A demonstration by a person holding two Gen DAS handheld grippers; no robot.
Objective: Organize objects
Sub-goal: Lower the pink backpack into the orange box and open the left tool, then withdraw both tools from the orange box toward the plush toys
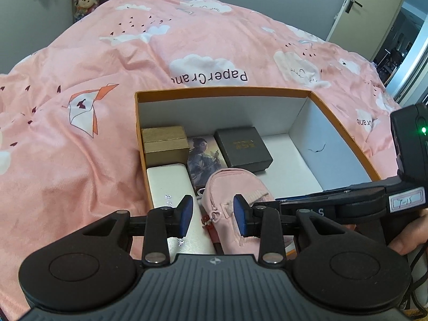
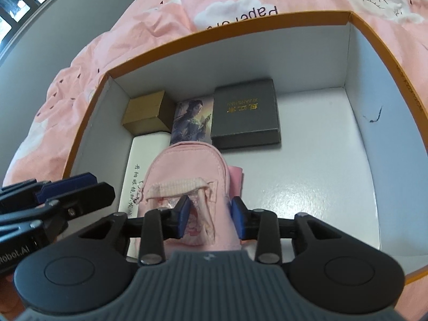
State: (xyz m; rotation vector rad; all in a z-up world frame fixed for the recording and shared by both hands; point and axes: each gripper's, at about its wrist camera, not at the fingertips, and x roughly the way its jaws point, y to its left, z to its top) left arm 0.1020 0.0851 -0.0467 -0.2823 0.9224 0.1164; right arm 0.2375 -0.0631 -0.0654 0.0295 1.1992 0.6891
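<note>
Both grippers' fingers (image 2: pixel 184 215) straddle the pink pouch (image 2: pixel 187 171), grip unclear, over a pink bedspread (image 1: pixel 80 61).

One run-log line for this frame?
stage: placing pink pouch in orange box | right gripper: around pouch, grip unclear | left gripper: open over pouch

Pink pouch (image 2: pixel 187 176) between right gripper (image 2: pixel 211 218) jaws

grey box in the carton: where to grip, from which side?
Grip the grey box across its two long side walls, coming from above. It lies flat on the carton floor, lid up. The card crowds its left wall, so slip one finger in there carefully; the right wall has bare floor beside it.
</note>
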